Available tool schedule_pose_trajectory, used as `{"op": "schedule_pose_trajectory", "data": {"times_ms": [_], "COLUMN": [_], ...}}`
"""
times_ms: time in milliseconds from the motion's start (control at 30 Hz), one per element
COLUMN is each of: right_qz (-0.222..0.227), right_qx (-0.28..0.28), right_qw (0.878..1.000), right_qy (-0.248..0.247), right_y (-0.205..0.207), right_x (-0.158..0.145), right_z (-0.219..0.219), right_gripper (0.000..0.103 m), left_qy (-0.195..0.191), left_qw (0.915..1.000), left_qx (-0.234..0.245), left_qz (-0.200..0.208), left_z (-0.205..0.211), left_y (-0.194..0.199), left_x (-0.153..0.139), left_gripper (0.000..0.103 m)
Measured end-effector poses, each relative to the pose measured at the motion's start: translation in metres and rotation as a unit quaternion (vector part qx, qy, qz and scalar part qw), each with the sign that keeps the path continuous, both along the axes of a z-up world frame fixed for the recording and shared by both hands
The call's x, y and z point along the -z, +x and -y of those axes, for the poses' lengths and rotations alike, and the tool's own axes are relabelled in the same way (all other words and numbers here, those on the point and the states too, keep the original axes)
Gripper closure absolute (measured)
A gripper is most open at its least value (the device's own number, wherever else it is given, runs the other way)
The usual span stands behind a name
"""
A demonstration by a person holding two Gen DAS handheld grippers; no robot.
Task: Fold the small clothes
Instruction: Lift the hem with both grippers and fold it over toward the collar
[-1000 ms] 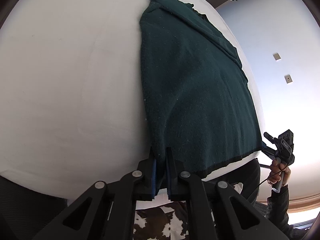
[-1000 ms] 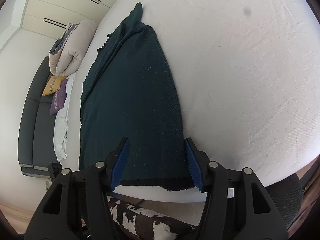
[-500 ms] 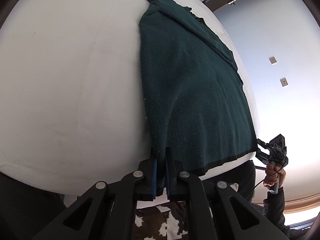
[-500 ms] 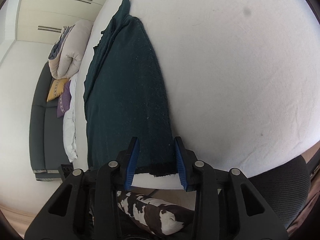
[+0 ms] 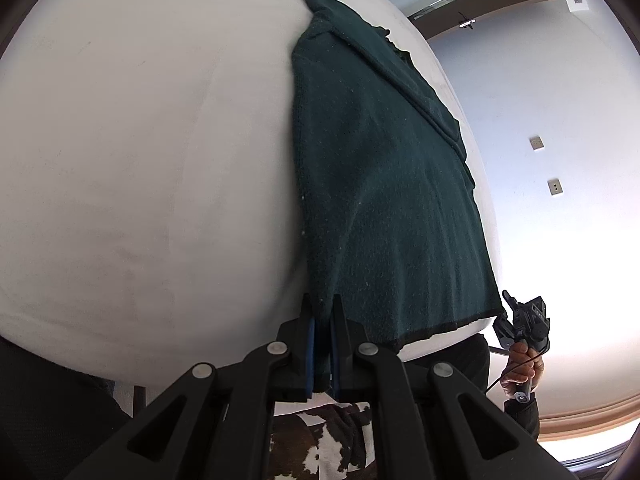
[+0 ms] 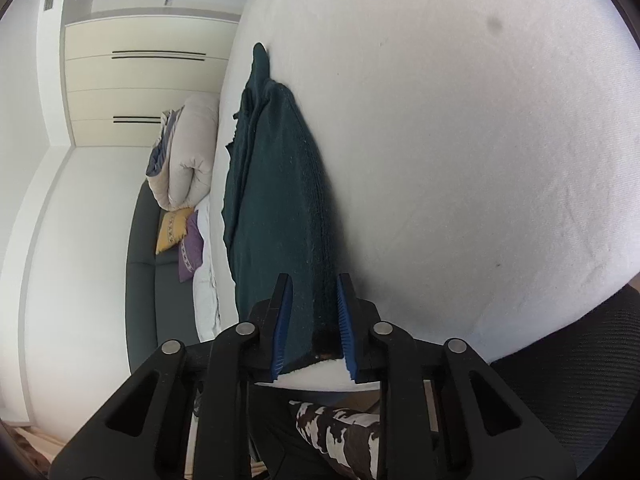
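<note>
A dark green knit garment (image 5: 384, 184) lies lengthwise on the white table (image 5: 140, 168), its black-edged hem at the near edge. My left gripper (image 5: 322, 320) is shut on the hem's left corner. My right gripper (image 6: 312, 308) has its blue-padded jaws closing around the hem's right corner, with a gap still showing between pad and cloth. The garment also shows in the right wrist view (image 6: 276, 200), and the right gripper shows in the left wrist view (image 5: 524, 320), at the hem's far corner.
The white table top (image 6: 460, 140) spreads to the right of the garment. A dark sofa (image 6: 148, 280) with cushions and a rolled duvet stands beyond the table's left side. Black chair backs sit near the table's front edge.
My right gripper's jaws have narrowed from wide open around the hem's right corner and it has tilted and moved in. My left gripper stays shut on the left corner.
</note>
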State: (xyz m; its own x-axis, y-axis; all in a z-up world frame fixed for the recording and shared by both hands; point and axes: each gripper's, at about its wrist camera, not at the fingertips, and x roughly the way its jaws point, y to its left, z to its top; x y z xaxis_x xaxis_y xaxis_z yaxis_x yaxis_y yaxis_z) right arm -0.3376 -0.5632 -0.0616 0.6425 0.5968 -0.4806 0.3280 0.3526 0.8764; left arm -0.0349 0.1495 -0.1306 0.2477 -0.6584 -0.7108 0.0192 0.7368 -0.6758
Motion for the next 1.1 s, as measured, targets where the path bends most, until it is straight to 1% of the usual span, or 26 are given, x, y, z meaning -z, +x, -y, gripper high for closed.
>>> {"op": "schedule_pose_trajectory", "data": {"times_ms": [133, 200, 267, 333, 467, 500, 567, 667, 867, 933, 1033, 1100], "right_qz": [0.003, -0.006, -0.027, -0.038, -0.03, -0.03, -0.03, -0.018, 0.03, 0.045, 0.06, 0.068], "right_qx": [0.006, -0.003, -0.017, -0.029, -0.033, -0.035, -0.038, -0.043, -0.043, -0.04, -0.034, -0.028], "right_qw": [1.0, 1.0, 0.999, 0.999, 0.998, 0.997, 0.996, 0.995, 0.995, 0.995, 0.995, 0.995], "right_qy": [-0.002, -0.004, -0.004, -0.02, -0.048, -0.057, -0.076, -0.093, -0.08, -0.076, -0.068, -0.063], "right_y": [0.001, 0.004, 0.008, 0.011, 0.015, 0.017, 0.021, 0.025, 0.043, 0.056, 0.077, 0.095], "right_x": [0.0, 0.003, 0.01, 0.013, 0.009, 0.007, 0.001, -0.013, -0.054, -0.068, -0.085, -0.094], "right_z": [0.001, -0.001, -0.006, -0.012, -0.019, -0.021, -0.027, -0.03, -0.034, -0.036, -0.031, -0.03], "right_gripper": [0.086, 0.086, 0.086, 0.086, 0.087, 0.094, 0.096, 0.097, 0.097, 0.097, 0.097, 0.097], "left_qy": [0.0, 0.001, 0.001, 0.003, 0.009, 0.011, 0.006, -0.028, -0.093, -0.119, -0.174, -0.195], "left_qw": [1.0, 1.0, 1.0, 1.0, 0.9999, 0.9999, 0.9999, 0.9995, 0.9946, 0.9909, 0.9812, 0.9758], "left_qx": [-0.001, 0.0, 0.0, 0.001, 0.004, 0.006, 0.01, 0.012, -0.007, -0.026, -0.059, -0.077], "left_qz": [0.001, 0.001, 0.001, 0.003, 0.004, 0.005, 0.006, 0.012, 0.046, 0.057, 0.058, 0.061], "left_z": [0.002, 0.002, 0.003, 0.004, 0.004, 0.004, 0.007, 0.008, -0.002, -0.009, -0.02, -0.025], "left_y": [-0.001, -0.001, -0.001, -0.002, -0.004, -0.004, -0.004, -0.005, 0.003, 0.01, 0.023, 0.033], "left_x": [0.001, 0.001, 0.001, 0.0, -0.001, -0.002, -0.004, -0.014, -0.05, -0.059, -0.066, -0.07], "left_gripper": [0.097, 0.097, 0.097, 0.097, 0.097, 0.097, 0.097, 0.098, 0.098, 0.098, 0.098, 0.098]}}
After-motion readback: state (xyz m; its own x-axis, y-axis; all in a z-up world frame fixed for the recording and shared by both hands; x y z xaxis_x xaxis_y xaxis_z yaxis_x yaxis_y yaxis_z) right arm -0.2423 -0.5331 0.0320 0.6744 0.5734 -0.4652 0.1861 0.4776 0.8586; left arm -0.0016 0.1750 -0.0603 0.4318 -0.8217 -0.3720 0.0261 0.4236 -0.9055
